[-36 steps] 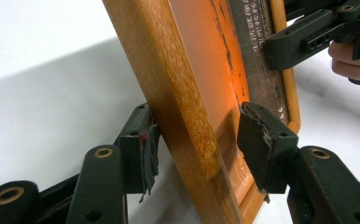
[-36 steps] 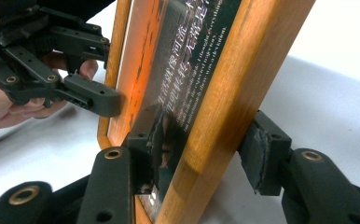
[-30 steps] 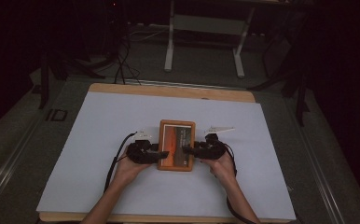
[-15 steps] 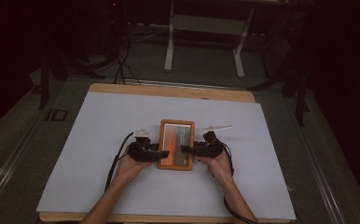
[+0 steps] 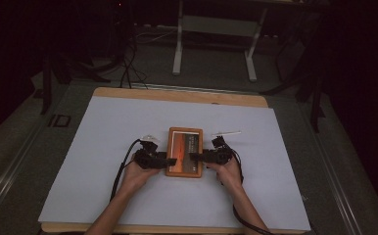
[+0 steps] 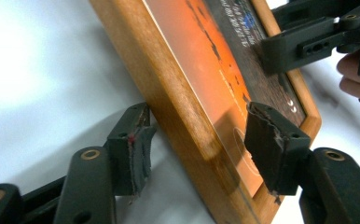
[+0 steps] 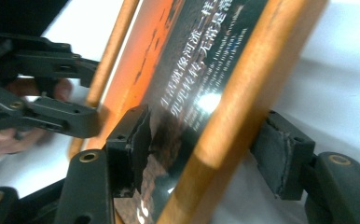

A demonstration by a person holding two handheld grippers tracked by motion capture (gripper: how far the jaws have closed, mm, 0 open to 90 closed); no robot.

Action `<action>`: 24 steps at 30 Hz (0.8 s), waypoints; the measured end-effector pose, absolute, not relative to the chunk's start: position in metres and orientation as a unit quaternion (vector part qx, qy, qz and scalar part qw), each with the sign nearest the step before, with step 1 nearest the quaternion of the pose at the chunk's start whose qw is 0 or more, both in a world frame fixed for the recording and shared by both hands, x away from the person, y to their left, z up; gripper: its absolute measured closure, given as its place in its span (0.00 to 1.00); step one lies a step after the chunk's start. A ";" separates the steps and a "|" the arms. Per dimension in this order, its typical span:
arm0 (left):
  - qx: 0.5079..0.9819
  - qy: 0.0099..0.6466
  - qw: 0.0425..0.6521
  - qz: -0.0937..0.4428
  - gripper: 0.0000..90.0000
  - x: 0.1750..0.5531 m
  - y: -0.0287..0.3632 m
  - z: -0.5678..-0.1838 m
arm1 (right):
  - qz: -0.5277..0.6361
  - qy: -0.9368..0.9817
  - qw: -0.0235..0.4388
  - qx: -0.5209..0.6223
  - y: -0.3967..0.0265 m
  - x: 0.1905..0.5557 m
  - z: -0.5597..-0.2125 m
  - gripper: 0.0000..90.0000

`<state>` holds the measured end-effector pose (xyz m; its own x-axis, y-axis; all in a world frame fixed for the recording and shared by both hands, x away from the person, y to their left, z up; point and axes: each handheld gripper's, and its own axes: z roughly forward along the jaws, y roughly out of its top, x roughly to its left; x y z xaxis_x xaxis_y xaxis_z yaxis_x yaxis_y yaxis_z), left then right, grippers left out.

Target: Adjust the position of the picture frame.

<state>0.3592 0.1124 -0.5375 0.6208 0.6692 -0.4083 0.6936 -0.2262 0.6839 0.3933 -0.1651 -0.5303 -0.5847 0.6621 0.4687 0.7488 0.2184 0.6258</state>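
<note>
Holding the wooden picture frame (image 5: 185,152) from both sides, you have your left claw (image 5: 170,161) at its 9 o'clock edge and your right claw (image 5: 193,156) at its 3 o'clock edge, near the frame's lower half. The frame sits near the middle of the white-covered desk (image 5: 104,127), toward your side. Compared with a second ago, it has shifted slightly toward 12 o'clock and your hands have followed it. In the left claw's own view, the left claw (image 6: 194,144) straddles the frame's (image 6: 178,98) wooden rim, one jaw under the edge and one over the glass; the pads stand just beside the wood with a little gap, so the claw is parted around it rather than clamped. In the right claw's own view, the right claw (image 7: 201,140) likewise brackets the frame (image 7: 234,88), one jaw against the printed face, the other just behind the rim, still parted. The print shows an orange band and white lettering on dark.
</note>
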 end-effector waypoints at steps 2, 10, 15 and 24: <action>0.784 0.434 0.444 -0.013 0.47 0.359 0.113 -0.537 | -0.429 -0.781 0.047 -0.452 -0.165 0.394 -0.529 0.46; 0.784 0.440 0.438 -0.012 0.47 0.357 0.111 -0.536 | -0.429 -0.784 0.023 -0.449 -0.165 0.392 -0.526 0.47; 0.785 0.444 0.431 0.020 0.47 0.355 0.114 -0.532 | -0.431 -0.785 0.012 -0.445 -0.166 0.391 -0.525 0.47; 0.780 0.445 0.439 0.040 0.47 0.354 0.121 -0.527 | -0.431 -0.785 -0.016 -0.444 -0.173 0.390 -0.518 0.50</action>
<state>0.3543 0.1208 -0.5273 0.6003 0.7295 -0.3278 0.6587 -0.2186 0.7199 0.3898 -0.1729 -0.5177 -0.6046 0.7113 0.3585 0.6841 0.2330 0.6912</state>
